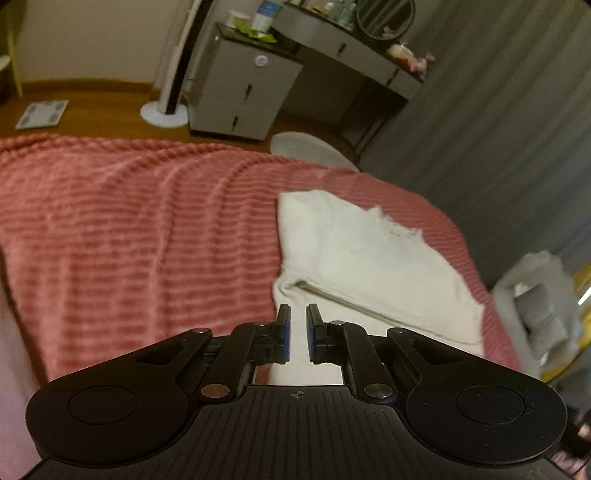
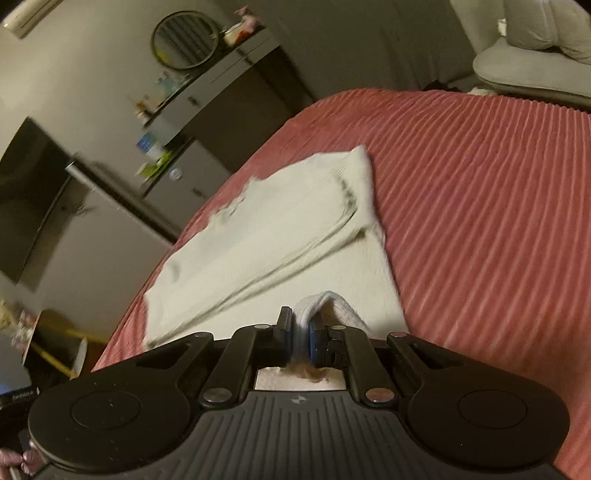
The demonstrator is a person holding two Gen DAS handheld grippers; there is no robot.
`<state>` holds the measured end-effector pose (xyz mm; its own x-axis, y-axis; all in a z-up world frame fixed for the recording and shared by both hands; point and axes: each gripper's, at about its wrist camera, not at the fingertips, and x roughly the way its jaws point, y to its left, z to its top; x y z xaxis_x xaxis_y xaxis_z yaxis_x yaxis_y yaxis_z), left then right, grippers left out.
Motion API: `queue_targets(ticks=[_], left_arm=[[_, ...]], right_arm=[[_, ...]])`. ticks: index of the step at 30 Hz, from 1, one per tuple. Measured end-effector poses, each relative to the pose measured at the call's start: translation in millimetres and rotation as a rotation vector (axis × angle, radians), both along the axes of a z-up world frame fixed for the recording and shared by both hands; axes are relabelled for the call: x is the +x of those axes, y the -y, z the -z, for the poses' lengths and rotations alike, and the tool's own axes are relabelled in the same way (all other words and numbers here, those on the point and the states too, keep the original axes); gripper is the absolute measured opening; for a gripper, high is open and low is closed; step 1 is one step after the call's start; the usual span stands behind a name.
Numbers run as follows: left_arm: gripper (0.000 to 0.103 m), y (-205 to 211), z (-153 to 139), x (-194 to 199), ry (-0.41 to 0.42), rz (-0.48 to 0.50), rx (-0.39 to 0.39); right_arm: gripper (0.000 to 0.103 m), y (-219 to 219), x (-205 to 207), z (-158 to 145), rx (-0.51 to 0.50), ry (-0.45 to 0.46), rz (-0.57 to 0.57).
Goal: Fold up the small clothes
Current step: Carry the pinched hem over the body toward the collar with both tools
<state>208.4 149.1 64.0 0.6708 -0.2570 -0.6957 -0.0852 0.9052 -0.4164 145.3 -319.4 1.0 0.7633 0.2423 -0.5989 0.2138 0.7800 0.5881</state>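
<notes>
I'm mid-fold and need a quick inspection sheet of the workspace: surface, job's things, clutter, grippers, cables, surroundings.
Surface: pink ribbed blanket covering the bed.
Job's things: white garment lying partly folded near the bed's edge; one white fold of cloth raised at the right hand-held gripper.
Clutter: nothing seen on the blanket besides the garment.
Grippers: left hand-held gripper open, empty, over the garment's near edge; right hand-held gripper shut on the fold.
Cables: nothing seen.
Surroundings: grey drawer unit, desk with round mirror, white fan stand, floor scale, grey curtain.
</notes>
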Motion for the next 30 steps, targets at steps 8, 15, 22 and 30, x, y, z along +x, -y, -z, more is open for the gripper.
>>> queue_targets(ticks=[8, 15, 22, 30], left_arm=[[0.067, 18.5, 51.8, -29.4, -0.027, 0.204, 0.103], [0.067, 20.4, 95.5, -34.2, -0.159, 0.171, -0.061], [0.028, 16.9, 95.2, -27.4, -0.172, 0.142, -0.087], [0.011, 12.1, 88.0, -31.1, -0.114, 0.125, -0.098]], right_arm=[[0.037, 0.9, 7.6, 15.5, -0.296, 0.021, -0.052], [0.042, -10.4, 15.1, 29.3, -0.424, -0.005, -0.167], [0.042, -16.5, 30.0, 45.4, -0.417, -0.044, -0.200], [0.007, -24.3, 22.6, 48.8, -0.464, -0.028, -0.248]])
